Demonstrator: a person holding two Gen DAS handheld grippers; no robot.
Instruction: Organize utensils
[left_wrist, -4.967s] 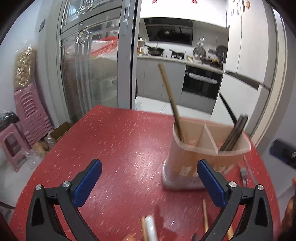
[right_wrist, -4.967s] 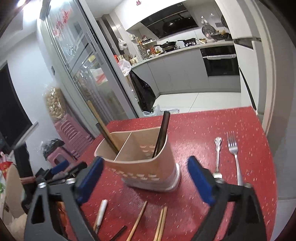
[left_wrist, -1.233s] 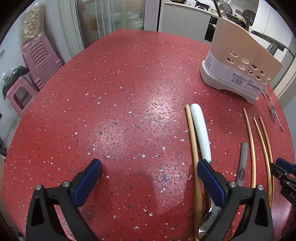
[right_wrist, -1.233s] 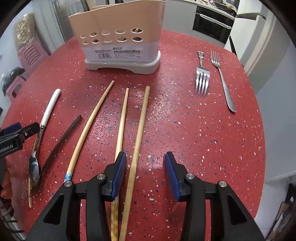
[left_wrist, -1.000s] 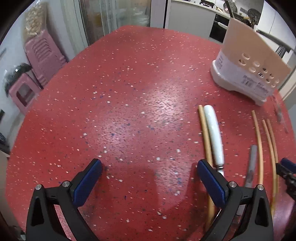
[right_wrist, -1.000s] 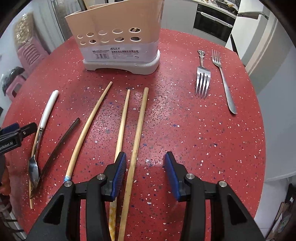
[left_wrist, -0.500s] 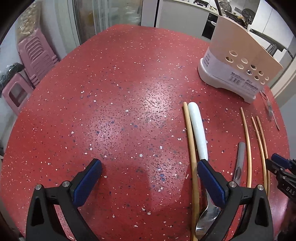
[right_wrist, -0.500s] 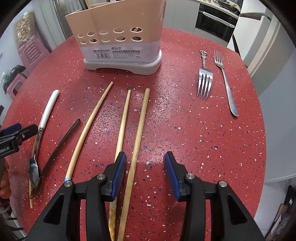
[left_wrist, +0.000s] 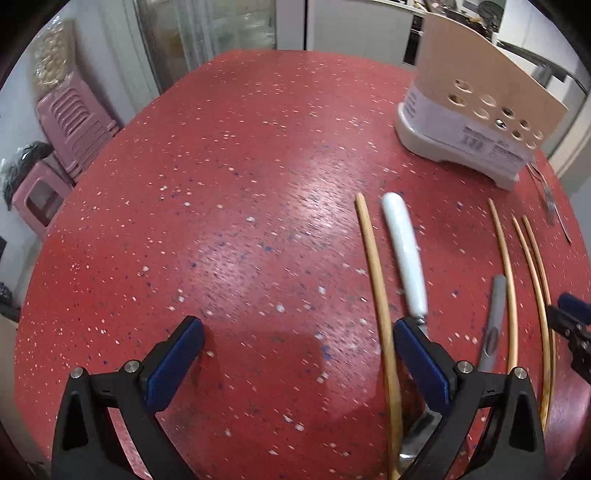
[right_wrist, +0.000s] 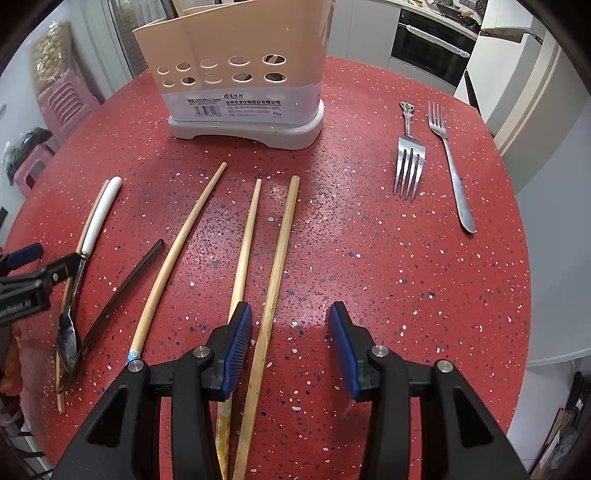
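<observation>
While flat on the table, a chopstick (right_wrist: 275, 280) lies between the open right gripper (right_wrist: 291, 347).

Both wrist cameras look steeply down from close above the red counter (left_wrist: 258, 184). The left view faces its left half; the right view faces the utensil holder (right_wrist: 236, 74) head-on. Both share the holder and the chopsticks (right_wrist: 243, 251).

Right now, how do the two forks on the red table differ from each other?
The ornate fork has a decorated handle, and its prongs point toward the near edge of the table. The plain fork has a smooth handle, looks longer, and points its prongs the other way, toward the kitchen. The ornate fork lies nearer the utensil holder. Both are silvery metal, lying flat side by side, untouched.
</observation>
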